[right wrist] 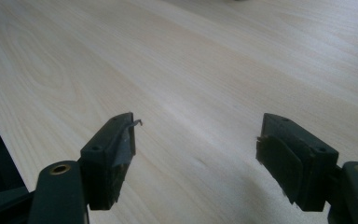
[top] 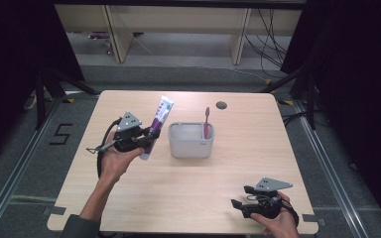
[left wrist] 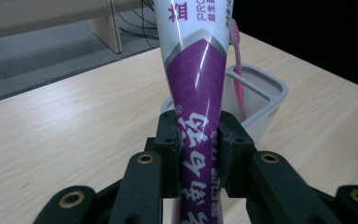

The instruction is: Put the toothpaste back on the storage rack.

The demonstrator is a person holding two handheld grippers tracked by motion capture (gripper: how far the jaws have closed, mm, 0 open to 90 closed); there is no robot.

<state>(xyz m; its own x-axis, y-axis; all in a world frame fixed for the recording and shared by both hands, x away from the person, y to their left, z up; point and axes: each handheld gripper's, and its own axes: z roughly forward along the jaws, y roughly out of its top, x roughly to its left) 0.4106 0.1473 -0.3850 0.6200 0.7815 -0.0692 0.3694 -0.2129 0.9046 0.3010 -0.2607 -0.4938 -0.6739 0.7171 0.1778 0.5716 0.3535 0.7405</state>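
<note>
The toothpaste tube [left wrist: 196, 93] is purple below and white above, with white lettering and a silver band between. The toothbrush [top: 207, 121] is pink, the holder [top: 191, 144] pale grey, the table [top: 188, 183] light wood grain.

Quick count of what's on the table [top: 188, 198]: one toothpaste tube [top: 157, 124], purple and white, one pink toothbrush [top: 207, 122], and one grey holder box [top: 191, 141]. Two handheld grippers, one left gripper [top: 146, 139] and one right gripper [top: 238, 196]. Two hands too. One dark round hole [top: 221, 105] in the tabletop.
</note>
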